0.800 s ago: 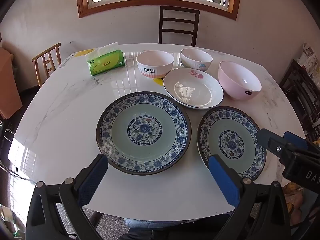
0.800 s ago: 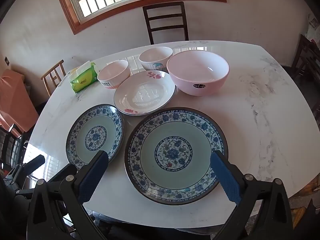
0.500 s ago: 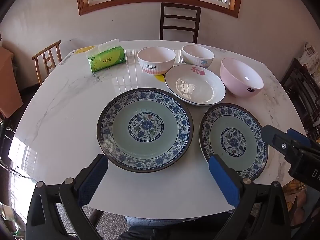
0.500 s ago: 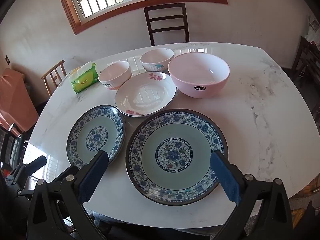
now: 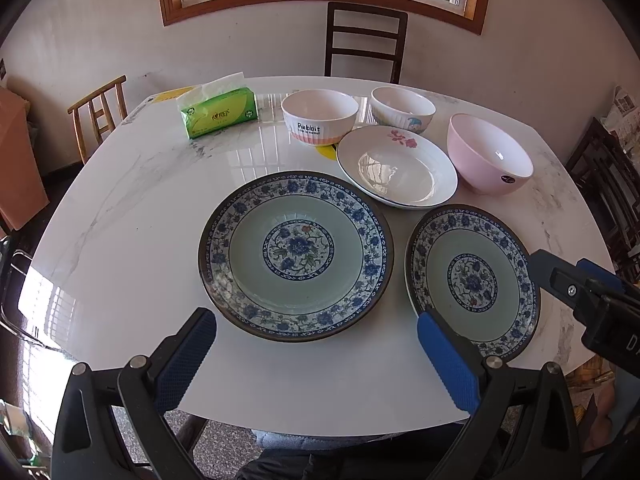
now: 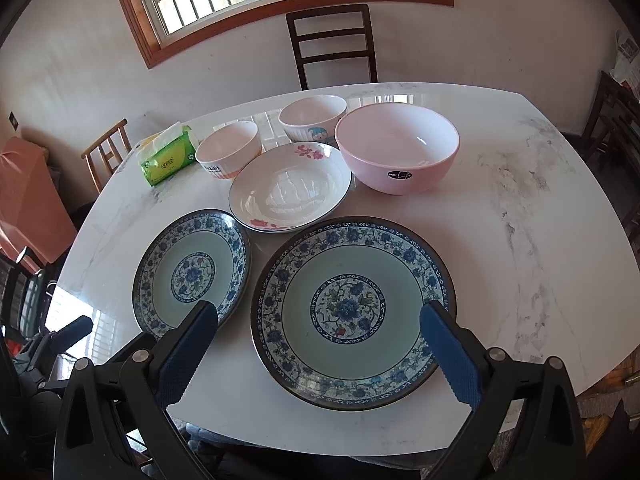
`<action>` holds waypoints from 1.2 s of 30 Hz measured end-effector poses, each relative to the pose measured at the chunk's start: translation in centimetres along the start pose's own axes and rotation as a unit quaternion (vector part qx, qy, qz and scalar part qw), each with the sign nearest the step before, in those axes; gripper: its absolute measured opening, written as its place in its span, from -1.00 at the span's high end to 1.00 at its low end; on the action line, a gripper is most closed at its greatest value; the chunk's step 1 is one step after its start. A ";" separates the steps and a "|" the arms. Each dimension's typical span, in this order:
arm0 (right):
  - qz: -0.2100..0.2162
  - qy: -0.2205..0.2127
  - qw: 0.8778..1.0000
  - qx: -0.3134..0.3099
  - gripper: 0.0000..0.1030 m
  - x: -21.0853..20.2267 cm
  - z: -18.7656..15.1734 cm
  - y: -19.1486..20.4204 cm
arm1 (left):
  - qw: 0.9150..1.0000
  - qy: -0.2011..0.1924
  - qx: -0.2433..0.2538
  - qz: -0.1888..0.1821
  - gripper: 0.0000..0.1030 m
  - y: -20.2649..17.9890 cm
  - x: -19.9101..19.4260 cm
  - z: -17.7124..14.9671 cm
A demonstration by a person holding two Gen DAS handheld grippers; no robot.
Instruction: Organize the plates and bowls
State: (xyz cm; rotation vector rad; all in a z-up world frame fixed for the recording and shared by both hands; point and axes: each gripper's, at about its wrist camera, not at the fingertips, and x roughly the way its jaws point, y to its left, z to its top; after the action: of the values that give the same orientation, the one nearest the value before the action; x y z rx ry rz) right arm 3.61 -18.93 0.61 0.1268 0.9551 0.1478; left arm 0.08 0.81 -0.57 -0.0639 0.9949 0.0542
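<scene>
With both claws held above the near edge of the counter (image 5: 120, 240), we have nothing in hand yet. Our left claw (image 5: 316, 344) gapes as wide as it goes, empty, and the left blue-patterned plate (image 5: 296, 254) lies just ahead between its fingers. Our right claw (image 6: 318, 338) is spread wide and empty too, the right blue-patterned plate (image 6: 354, 312) lying just in front of it. Beyond both plates sits the white floral plate (image 6: 290, 188), very close to the two blue rims; farther off stand the Rabbit bowl (image 5: 319, 120), the cartoon bowl (image 5: 402, 109) and, ahead of the right claw, the big pink bowl (image 6: 396, 148). A green tissue pack (image 5: 218, 114) lies far left. Here is the worry: these plates lie flat on slick marble, so a finger may skid off a rim or shove one plate into its neighbour. A rim pinched from one side only could tip and slide out. And with both claws this close, we risk them colliding.
</scene>
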 end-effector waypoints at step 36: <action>0.008 0.011 1.000 0.000 -0.61 0.2 -0.5 0.2 | 1.000 0.015 0.005 0.004 -1.00 0.0 0.4 -0.4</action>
State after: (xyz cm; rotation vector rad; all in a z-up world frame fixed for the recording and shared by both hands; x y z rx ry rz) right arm 3.29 -18.69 0.22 0.1324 0.9766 0.1636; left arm 0.01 0.81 -1.13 -0.0513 1.0244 0.0561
